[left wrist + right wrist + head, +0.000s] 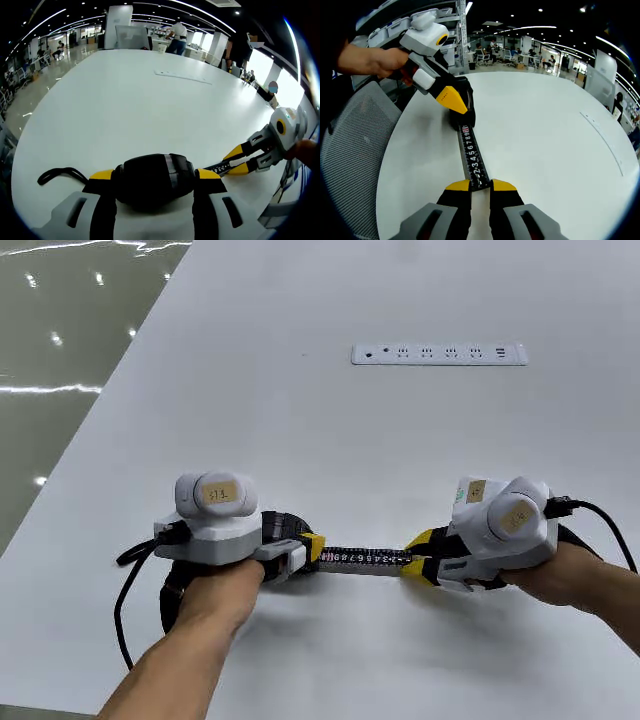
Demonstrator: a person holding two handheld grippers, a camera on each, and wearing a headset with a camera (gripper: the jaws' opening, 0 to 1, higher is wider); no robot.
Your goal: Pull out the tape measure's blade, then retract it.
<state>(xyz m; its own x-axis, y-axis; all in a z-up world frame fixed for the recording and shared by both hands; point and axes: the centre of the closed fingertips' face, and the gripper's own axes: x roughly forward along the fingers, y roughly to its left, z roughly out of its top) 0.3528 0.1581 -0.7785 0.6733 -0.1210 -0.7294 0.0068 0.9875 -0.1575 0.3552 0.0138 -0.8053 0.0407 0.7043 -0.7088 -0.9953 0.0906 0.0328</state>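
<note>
The left gripper is held level, its jaws clamped on either side of the tape measure case. The left hand is wrapped under its body (the bare forearm reaches in from below). The right gripper points straight back at it, jaws pinched together on the blade tip, with the right hand gripping from behind.

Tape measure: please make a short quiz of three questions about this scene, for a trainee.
1. True or false: the left claw grips the case.
2. Which claw holds the end of the blade? A) the left claw B) the right claw
3. Fill in: the blade is partly ____ out of the case.
Key: 1 true; 2 B; 3 pulled.
</note>
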